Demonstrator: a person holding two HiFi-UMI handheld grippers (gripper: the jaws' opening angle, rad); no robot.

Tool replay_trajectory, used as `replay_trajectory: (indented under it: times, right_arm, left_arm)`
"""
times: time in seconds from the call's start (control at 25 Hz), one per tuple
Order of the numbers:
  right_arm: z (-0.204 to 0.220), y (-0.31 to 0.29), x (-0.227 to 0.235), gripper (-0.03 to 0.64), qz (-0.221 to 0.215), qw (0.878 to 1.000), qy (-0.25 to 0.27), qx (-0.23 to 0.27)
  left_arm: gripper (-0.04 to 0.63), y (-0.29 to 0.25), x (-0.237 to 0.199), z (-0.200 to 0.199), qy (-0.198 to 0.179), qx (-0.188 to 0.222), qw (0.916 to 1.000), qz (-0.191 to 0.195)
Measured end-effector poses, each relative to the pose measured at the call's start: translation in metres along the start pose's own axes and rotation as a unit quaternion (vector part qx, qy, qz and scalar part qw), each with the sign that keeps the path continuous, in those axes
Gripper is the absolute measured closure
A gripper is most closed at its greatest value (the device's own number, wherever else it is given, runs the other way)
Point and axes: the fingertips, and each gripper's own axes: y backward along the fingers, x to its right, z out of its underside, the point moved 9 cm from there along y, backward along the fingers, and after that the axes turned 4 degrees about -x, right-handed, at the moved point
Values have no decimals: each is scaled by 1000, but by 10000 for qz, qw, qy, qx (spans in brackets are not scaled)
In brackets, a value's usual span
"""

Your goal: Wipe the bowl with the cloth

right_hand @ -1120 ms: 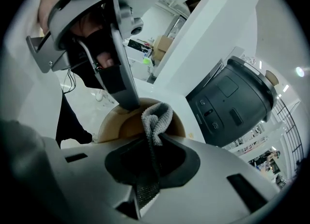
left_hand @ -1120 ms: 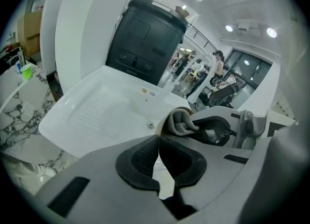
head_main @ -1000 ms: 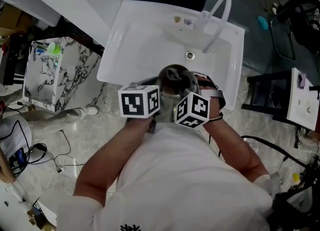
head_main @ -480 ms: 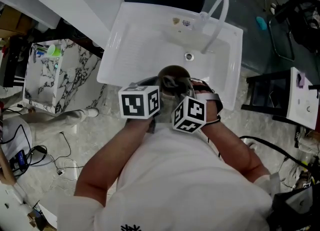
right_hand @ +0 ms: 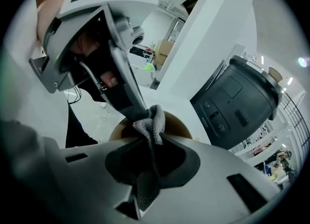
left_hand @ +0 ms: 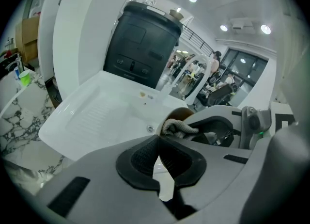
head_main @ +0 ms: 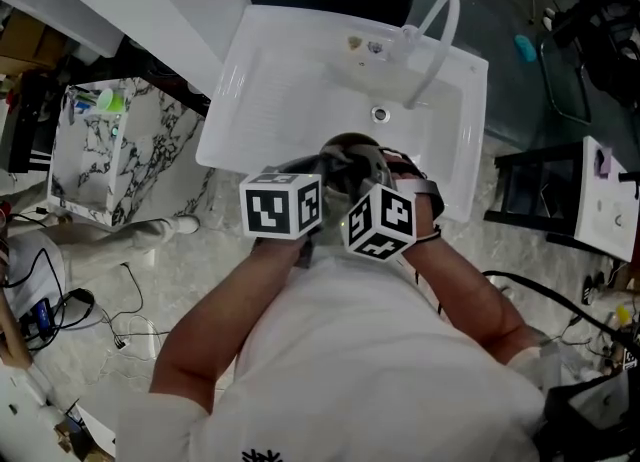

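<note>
The brown bowl [head_main: 352,146] hangs over the front edge of the white sink [head_main: 290,80]. My left gripper [head_main: 318,166] is shut, its tips at the bowl's rim [left_hand: 181,115] and clamping it. My right gripper [head_main: 366,176] is shut on the grey cloth [right_hand: 151,121], which bunches out of the pads and presses into the bowl [right_hand: 177,127]. In the left gripper view the cloth [left_hand: 178,130] lies in the bowl just past my left gripper [left_hand: 157,143]. The right gripper [right_hand: 153,145] sits close against the left gripper's fingers [right_hand: 127,94]. Most of the bowl is hidden behind the grippers.
A curved white faucet [head_main: 440,30] and a drain [head_main: 379,112] are at the back of the sink. A dark bin [left_hand: 143,43] stands behind it. A marble-patterned cabinet [head_main: 100,150] is to the left, with cables on the floor [head_main: 110,320].
The right gripper has shifted and tilted slightly with the cloth against the bowl. The left gripper and the bowl have stayed in place.
</note>
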Motion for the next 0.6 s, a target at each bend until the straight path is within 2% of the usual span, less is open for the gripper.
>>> replay_trajectory:
  times: [0.2, 0.6]
  right_arm:
    - [-1, 4, 14, 571, 459, 9989, 79, 104]
    - [17, 9, 16, 571, 492, 9986, 102, -169]
  left_arm:
    - [578, -1, -3, 2, 13, -81, 10000, -24]
    - [578, 1, -8, -2, 39, 48, 9997, -235]
